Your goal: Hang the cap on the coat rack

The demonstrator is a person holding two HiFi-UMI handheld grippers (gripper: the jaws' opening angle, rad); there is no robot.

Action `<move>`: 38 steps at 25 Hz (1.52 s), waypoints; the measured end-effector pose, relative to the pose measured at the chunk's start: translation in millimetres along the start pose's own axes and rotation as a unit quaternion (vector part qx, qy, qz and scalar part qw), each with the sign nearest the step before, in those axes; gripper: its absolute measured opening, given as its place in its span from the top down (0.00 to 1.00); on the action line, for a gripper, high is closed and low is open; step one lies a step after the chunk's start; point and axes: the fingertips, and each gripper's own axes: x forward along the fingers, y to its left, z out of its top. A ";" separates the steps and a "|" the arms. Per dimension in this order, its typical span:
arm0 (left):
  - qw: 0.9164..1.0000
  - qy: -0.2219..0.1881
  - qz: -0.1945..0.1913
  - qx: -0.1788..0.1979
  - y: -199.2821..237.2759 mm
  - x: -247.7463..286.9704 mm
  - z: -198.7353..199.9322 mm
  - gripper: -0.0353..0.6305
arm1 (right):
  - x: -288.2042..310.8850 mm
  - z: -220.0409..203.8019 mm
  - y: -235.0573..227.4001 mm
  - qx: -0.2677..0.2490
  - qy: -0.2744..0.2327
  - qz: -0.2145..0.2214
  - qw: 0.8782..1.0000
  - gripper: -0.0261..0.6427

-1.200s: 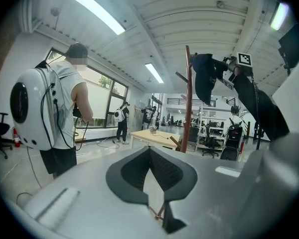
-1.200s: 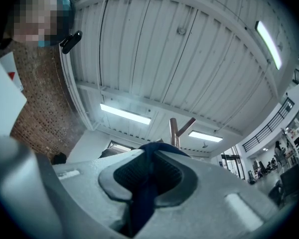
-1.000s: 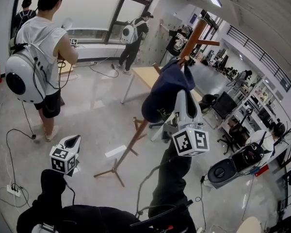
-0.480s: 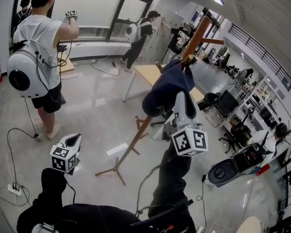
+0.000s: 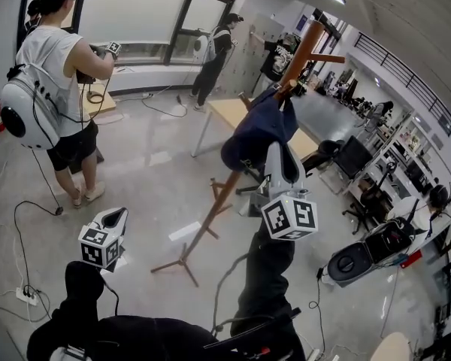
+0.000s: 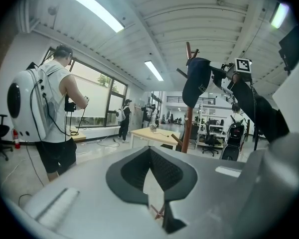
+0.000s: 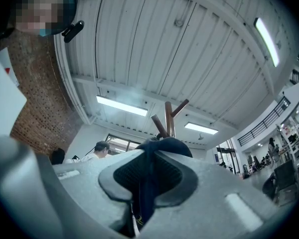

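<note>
Grips cap (image 5: 259,126) in right gripper (image 5: 273,150) jaws, seemingly draped over coat rack (image 5: 210,220) peg at one o'clock; needs only releasing. Shows left gripper (image 6: 150,173) jaws barely apart, empty.

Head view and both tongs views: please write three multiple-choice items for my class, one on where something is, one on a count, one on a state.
1. Where is the dark blue fabric cap?
A. On the grey floor.
B. Up against the upper pegs of the brown wooden coat rack.
C. On the light wooden table.

2. How many black-and-white marker cubes show in the head view?
A. One.
B. Two.
C. Four.

3. What are the right tongs doing?
A. Standing open and empty.
B. Gripping the rack's pole.
C. Closed on the cap.

Key:
1 B, the cap sits high at the rack's pegs.
2 B, one cube is on the left tongs and one on the right.
3 C, blue fabric fills the gap between the pads in the right tongs view.
</note>
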 end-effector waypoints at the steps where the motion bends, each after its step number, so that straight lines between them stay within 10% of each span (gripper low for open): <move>1: 1.000 0.001 0.000 0.000 -0.7 0.1 1.4 0.94 | 1.3 1.0 -1.1 0.002 0.000 0.000 1.000 0.88; 38: 1.000 0.010 -0.029 0.003 -43.6 -22.4 -16.7 0.94 | -54.7 -31.3 16.9 0.010 0.074 0.022 0.997 0.64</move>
